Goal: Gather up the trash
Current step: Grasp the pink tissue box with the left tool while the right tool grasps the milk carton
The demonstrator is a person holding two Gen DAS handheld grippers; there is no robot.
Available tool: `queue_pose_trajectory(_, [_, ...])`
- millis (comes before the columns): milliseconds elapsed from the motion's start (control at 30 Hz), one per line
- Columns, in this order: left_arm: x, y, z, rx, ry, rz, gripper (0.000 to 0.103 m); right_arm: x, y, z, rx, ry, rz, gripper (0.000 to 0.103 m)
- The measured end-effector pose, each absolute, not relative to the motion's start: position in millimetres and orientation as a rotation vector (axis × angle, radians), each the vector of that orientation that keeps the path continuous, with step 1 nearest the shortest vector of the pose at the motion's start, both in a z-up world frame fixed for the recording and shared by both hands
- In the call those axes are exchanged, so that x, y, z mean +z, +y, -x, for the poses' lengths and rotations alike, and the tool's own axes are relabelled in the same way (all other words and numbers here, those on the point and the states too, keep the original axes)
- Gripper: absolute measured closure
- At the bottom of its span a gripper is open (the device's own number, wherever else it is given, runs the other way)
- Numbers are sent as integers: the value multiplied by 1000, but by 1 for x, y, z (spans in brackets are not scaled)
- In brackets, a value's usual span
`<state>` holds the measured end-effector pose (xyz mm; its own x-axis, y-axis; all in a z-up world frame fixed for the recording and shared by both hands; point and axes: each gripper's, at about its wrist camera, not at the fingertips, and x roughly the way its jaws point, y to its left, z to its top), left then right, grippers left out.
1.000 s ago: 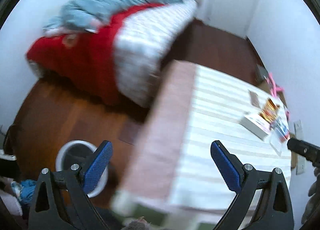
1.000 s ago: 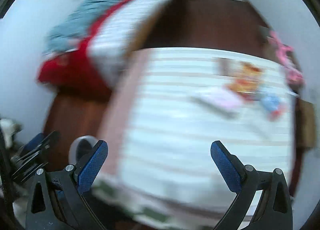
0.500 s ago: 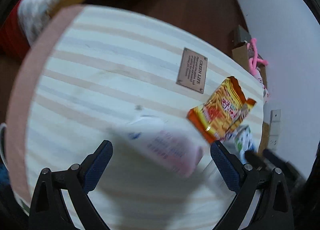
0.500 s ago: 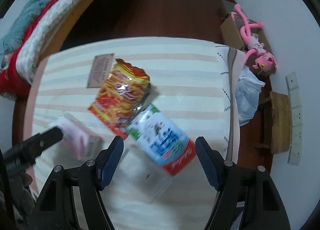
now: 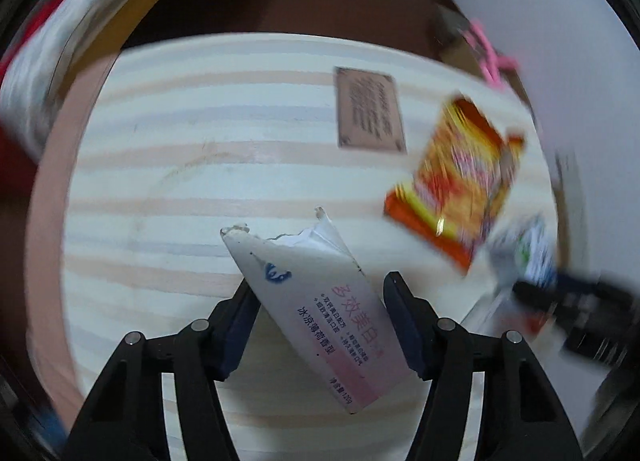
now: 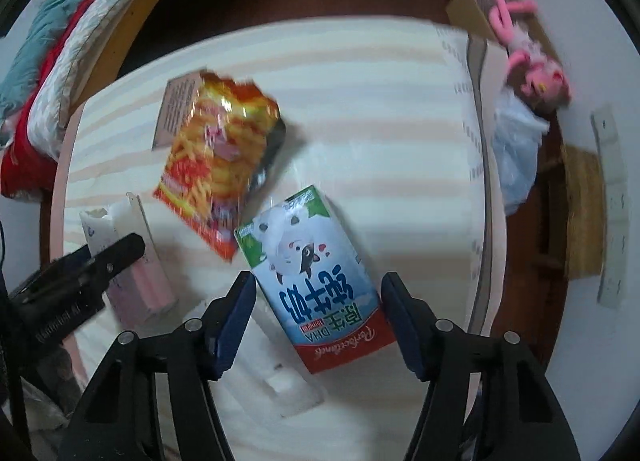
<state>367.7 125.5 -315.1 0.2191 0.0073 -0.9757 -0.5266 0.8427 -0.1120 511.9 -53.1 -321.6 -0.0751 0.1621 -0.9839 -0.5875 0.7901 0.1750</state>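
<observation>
A torn white and pink toothpaste box [image 5: 320, 301] lies on the striped table [image 5: 180, 165], between the fingers of my left gripper [image 5: 320, 325], which is open around it; the pads seem close to its sides. It also shows in the right wrist view [image 6: 132, 261]. A blue, white and red milk carton [image 6: 316, 281] lies between the fingers of my right gripper [image 6: 316, 321], which is open around it. An orange snack bag [image 6: 216, 165] lies beyond the carton and shows in the left wrist view [image 5: 460, 185] too.
A brown plaque [image 5: 370, 113] is fixed to the table top. A clear plastic tray [image 6: 288, 373] lies under the carton. A pink plush toy [image 6: 528, 49], a cardboard box [image 6: 468, 5] and a plastic bag [image 6: 516, 157] sit past the table's right edge. A bed [image 6: 60, 53] stands far left.
Both grippers have moved in over the table and down to the trash. Their jaws have narrowed, the left around the toothpaste box and the right around the milk carton.
</observation>
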Motion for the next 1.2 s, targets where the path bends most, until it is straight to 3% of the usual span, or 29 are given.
queue_pose_trajectory(167, [-325,137,-361,372,1405,428,41,-327,-51,-506,626,1474,416,32])
queue_pose_trajectory(333, [-328,137,-355,406,1363,522,42,-333,-49,-503,588,1443,413,32])
queue_pose_trajectory(500, [-327,121,-346,453,1333,473,44,-332,-43,-492,552,1382,475,39])
queue_pose_trajectory(733, [-328,135,-329,496,1294,459,53,-328,-41,-485,537,1342,488,45])
queue_pose_trajectory(967, [-303,140,-314,561,1218,377,54,-317,-53,-490,529,1301,436,48])
queue_pose_trajectory(1200, [-244,128,-292,566,1079,316,54,-264,-58,-468,554,1174,399,48])
